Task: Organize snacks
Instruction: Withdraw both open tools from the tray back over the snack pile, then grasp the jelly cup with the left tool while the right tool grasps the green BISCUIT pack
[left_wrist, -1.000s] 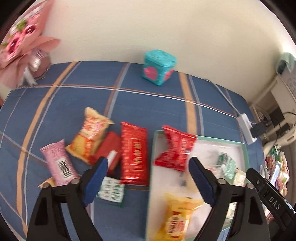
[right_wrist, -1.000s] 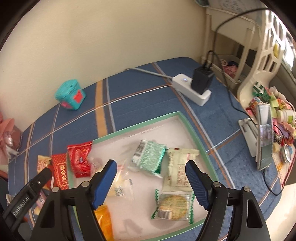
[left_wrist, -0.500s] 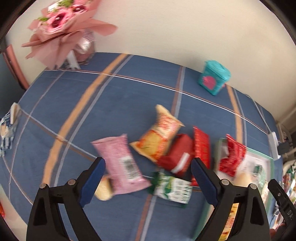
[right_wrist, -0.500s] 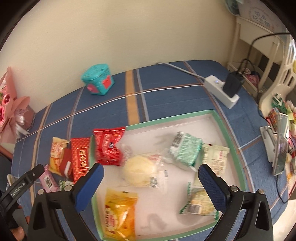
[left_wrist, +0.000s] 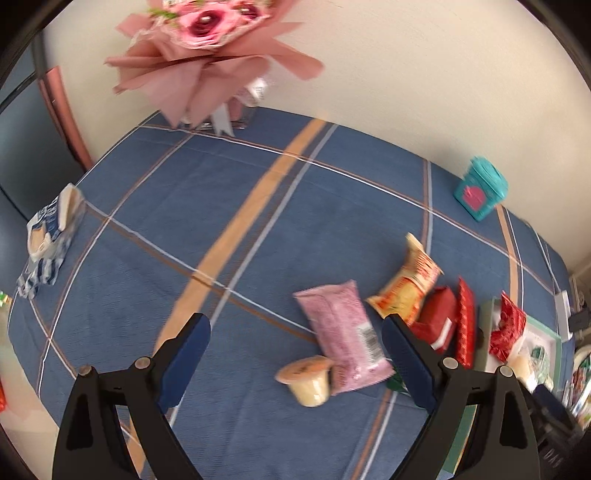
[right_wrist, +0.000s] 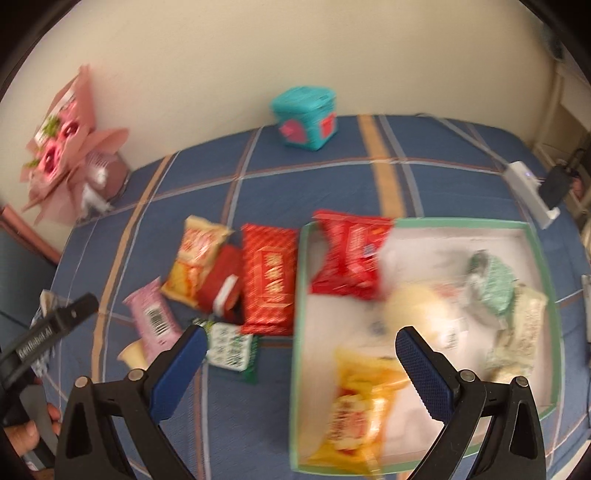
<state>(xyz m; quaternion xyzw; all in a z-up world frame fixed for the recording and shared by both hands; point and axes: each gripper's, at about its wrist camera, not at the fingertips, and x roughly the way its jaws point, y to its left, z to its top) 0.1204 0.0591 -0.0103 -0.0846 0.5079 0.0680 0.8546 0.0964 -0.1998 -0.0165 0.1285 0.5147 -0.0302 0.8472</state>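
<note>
My left tongs (left_wrist: 295, 354) hang wide open over the blue plaid table (left_wrist: 184, 206), nothing between the pads; the pink packet (left_wrist: 341, 332) and the small pudding cup (left_wrist: 308, 380) lie just ahead on the right. My right tongs (right_wrist: 301, 363) have just been opening and now gape fully, holding nothing, above the green-rimmed tray's (right_wrist: 537, 254) left edge. In the tray: a yellow bag (right_wrist: 360, 402), a round bun, a green packet (right_wrist: 493, 284). A red bag (right_wrist: 349, 254) straddles the rim. 5 packets sit beside it.
</note>
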